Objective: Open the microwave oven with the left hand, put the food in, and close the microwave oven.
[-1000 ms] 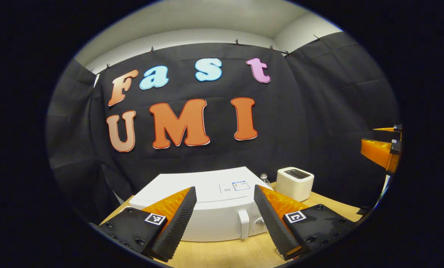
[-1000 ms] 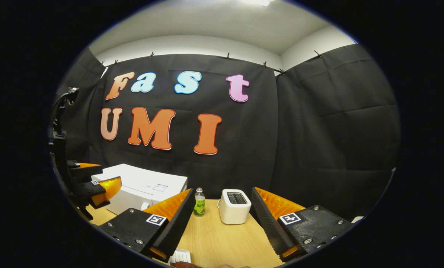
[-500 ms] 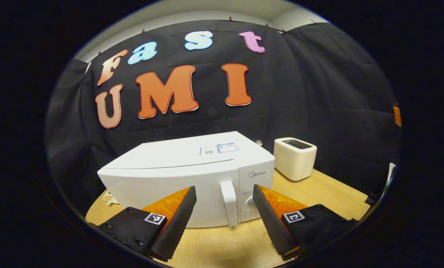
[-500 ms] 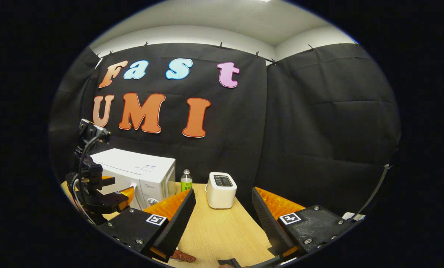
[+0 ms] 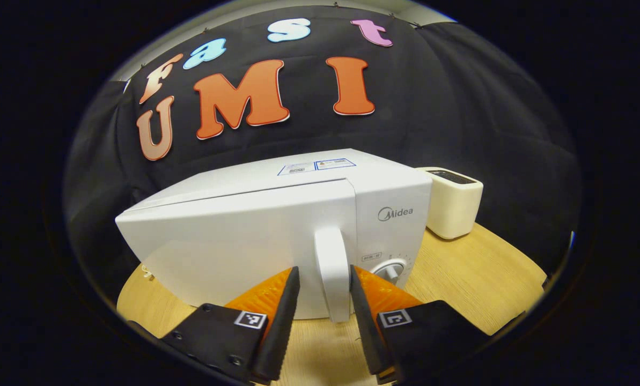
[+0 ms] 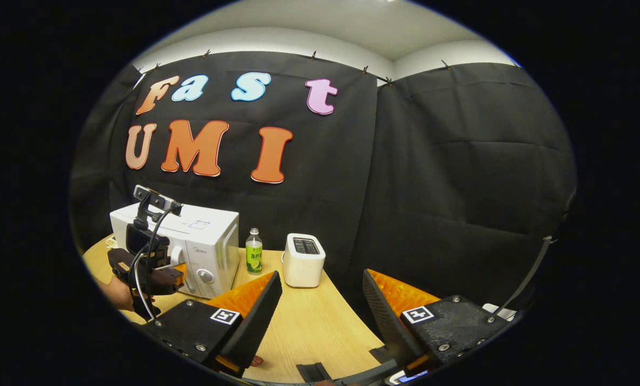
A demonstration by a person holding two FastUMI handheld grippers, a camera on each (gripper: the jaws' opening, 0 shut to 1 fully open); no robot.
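Microwave oven (image 5: 255, 236) sits on the wooden surface (image 5: 480, 279) with its door shut, toaster (image 5: 451, 201) just beside it and a small bottle (image 6: 254, 258) between them in the right gripper view. Left tool (image 5: 322, 287) has its fingers either side of the door handle (image 5: 333, 273), near it, can't tell if they're touching. Right tool (image 6: 320, 300) hangs wide open, nothing in it.

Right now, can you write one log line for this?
step: grasp door handle | left claw: around handle, not clamped | right claw: open, empty | microwave: closed
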